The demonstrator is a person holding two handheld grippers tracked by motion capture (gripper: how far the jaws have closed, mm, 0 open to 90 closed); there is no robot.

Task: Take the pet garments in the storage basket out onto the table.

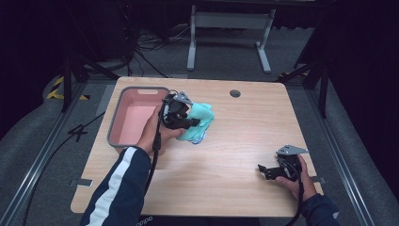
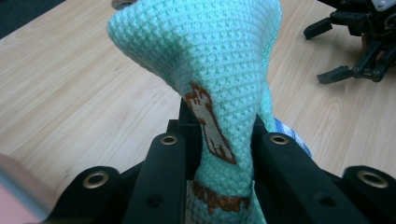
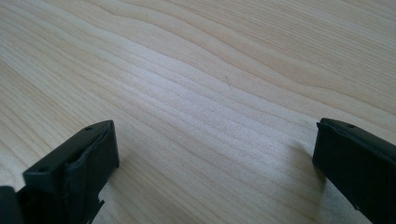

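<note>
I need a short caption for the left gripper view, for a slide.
Left hand-held gripper shut on a mint-green knitted cloth above the wooden table.

I work at a pale wooden table [image 1: 235,155] with rounded corners and a round dark cable hole [image 1: 235,93] near its far edge. Grey carpet [image 1: 37,141] lies around it, and metal floor rails [image 1: 35,162] run along the left and right sides. Yellow-and-black hazard tape [image 1: 56,89] marks the floor at far left. Beyond the table stands a grey metal desk frame [image 1: 230,28] on two legs, with black cables [image 1: 150,44] tangled on the floor to its left. The room behind is dark, curtained in black, while the tabletop is brightly lit.
</note>
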